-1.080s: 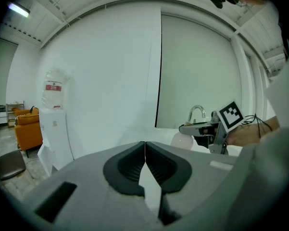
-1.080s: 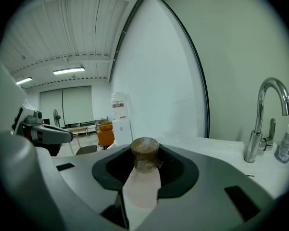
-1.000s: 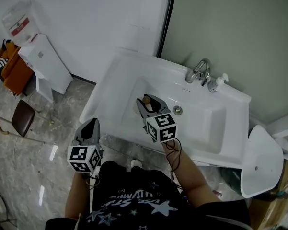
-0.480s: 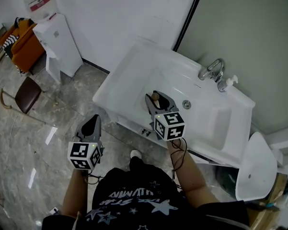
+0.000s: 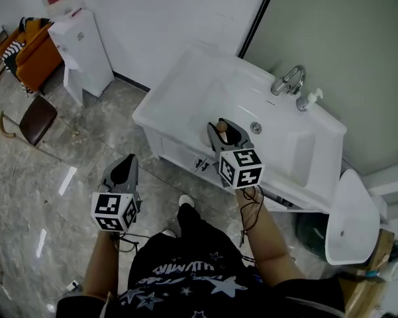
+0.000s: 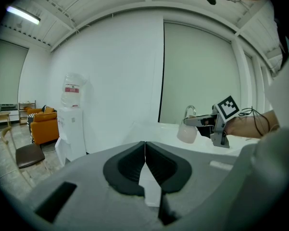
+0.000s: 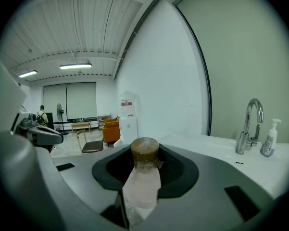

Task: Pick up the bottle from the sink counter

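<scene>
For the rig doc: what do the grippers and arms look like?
Both grey: left gripper and right gripper, black jaw pads, each with a white cube of black square markers. Black cable trails from the right one. Black star-print T-shirt, short sleeves.

Head view: bottle (image 5: 220,125) mostly hidden by right gripper (image 5: 224,131) & its marker cube; only the brown cap shows. Water dispenser (image 5: 79,42) at 11 o'clock: jug cut by top edge, label too small to read. Orange sofa (image 5: 30,55) at 10 o'clock cut by the side edge. Person's torso (image 5: 185,277) cut off at 6 o'clock. White rounded object (image 5: 348,217) at 4 o'clock: can't tell what it is.

Right gripper view: bottle's btm cut off at 6 o'clock, sides covered by jaws. Left gripper (image 7: 53,134) at 9 o'clock partly hidden behind a near blurred shape. Distant person (image 7: 42,113) too small to make out. Soap dispenser (image 7: 269,137) at 3 o'clock: print unreadable.
</scene>
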Tool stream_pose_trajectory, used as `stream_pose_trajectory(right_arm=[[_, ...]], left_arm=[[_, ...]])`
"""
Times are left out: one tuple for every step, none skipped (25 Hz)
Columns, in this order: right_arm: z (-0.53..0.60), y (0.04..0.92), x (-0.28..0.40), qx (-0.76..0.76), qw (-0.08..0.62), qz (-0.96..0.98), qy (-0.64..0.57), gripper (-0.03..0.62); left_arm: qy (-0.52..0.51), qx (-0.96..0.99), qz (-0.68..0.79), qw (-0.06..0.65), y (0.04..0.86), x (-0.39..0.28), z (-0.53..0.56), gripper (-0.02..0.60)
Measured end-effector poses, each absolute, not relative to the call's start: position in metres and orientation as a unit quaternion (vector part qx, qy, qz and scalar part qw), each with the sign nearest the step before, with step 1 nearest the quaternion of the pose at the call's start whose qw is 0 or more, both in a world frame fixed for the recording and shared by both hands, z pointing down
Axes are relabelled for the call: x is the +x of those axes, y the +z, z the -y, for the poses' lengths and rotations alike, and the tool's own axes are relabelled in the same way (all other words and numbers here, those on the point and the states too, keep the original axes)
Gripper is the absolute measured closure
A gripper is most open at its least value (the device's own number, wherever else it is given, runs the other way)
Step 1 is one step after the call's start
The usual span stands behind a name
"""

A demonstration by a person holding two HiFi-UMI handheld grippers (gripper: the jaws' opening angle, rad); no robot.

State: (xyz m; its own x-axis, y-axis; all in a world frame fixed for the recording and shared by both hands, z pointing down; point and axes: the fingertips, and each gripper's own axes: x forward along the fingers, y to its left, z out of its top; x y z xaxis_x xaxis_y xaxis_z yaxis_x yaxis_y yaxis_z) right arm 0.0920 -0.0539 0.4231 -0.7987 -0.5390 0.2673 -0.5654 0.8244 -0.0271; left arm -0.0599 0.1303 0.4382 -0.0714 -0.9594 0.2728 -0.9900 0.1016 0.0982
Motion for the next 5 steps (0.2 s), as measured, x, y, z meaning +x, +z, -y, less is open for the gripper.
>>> stream_pose_trajectory(right_arm=[[0.0511, 0.4232, 0.0947, 0.293, 0.125, 0.946, 0.052, 0.459], [0.0485, 0.4236, 0.0969, 0.295, 0.126, 0.946, 0.052, 0.459], [0.0463, 0.4242, 0.0987, 0.296, 0.126, 0.946, 0.052, 0.459], [0.0442, 0.4247, 0.1003, 0.297, 0.125, 0.945, 0.052, 0.459], [0.0423, 0.4253, 0.1017, 0.298, 0.125, 0.945, 0.053, 0.459]], left_arm=[[0.056, 0.669, 0.728, 0.137, 0.4394, -0.0575, -0.1331, 0.561], [0.056, 0.67, 0.727, 0.138, 0.4409, -0.0555, -0.1358, 0.561], [0.056, 0.671, 0.726, 0.14, 0.4425, -0.054, -0.1382, 0.561], [0.057, 0.672, 0.725, 0.141, 0.444, -0.0528, -0.1403, 0.561], [0.057, 0.672, 0.724, 0.142, 0.4455, -0.0518, -0.1423, 0.561]])
